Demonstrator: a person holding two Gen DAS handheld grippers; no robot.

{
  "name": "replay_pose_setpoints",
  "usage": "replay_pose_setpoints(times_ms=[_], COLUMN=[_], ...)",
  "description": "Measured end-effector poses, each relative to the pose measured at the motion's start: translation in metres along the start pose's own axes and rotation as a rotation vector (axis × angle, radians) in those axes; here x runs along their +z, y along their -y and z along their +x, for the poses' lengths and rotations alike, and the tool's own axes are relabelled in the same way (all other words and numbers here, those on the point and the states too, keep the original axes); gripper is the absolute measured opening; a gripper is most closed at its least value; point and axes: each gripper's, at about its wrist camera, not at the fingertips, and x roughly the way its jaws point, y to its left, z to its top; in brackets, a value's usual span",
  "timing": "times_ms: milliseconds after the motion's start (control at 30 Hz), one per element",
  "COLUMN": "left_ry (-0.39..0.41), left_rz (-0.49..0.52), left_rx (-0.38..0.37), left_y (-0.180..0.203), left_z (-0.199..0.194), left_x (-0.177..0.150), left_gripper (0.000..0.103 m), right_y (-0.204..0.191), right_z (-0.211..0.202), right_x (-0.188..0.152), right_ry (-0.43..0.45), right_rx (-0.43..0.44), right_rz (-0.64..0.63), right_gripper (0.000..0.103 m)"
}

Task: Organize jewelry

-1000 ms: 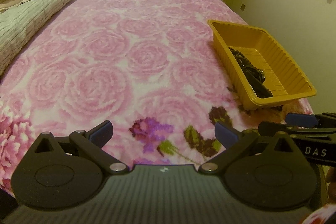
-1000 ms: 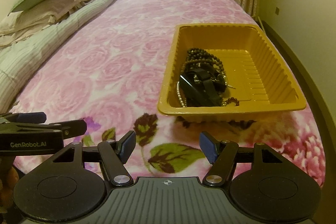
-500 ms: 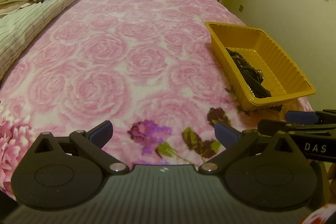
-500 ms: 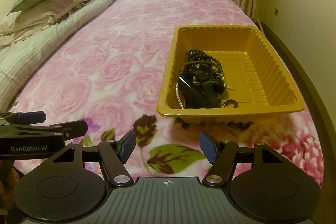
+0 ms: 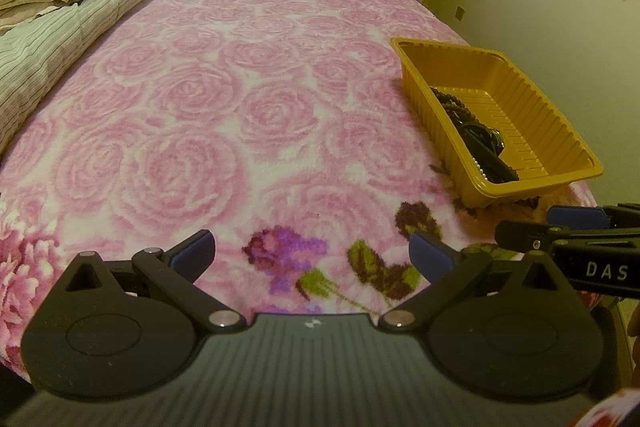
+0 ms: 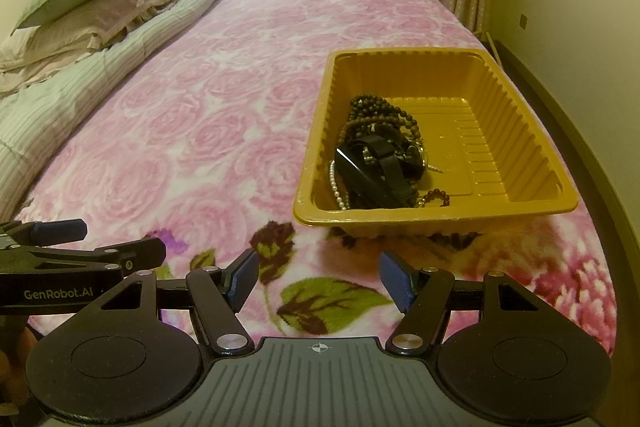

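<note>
We are hovering the left gripper (image 5: 310,253) spread and empty over the blanket (image 5: 240,115), the right gripper (image 6: 318,277) likewise spread, empty, short of the tray (image 6: 532,115). Jewelry (image 6: 380,159) is lying tangled inside the tray, at its left side. Risk: grabbing one strand is likely dragging the whole clump, or tipping the light tray.

A: What lies ahead of the right hand-held gripper (image 6: 318,281)?
B: Bare bed (image 6: 192,131), then the yellow tray (image 6: 516,107) straight ahead.
A: Left side?
B: The left hand-held gripper (image 6: 60,247) is close; folded quilt (image 6: 60,99) farther left.
</note>
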Motion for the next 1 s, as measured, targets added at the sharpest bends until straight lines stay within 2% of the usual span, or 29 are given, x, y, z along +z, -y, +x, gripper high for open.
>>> replay_pose_setpoints(times_ms=[1000], left_ry=[0.001], left_rz=[0.003], left_rx=[0.000], left_y=[-0.0005], left_z=[0.0019], left_x=[-0.0016], left_gripper=[0.103], right_y=[0.0003], right_z=[0.0005], right_x=[0.0001], right_ry=[-0.001], right_rx=[0.000], right_rz=[0.001], right_gripper=[0.067])
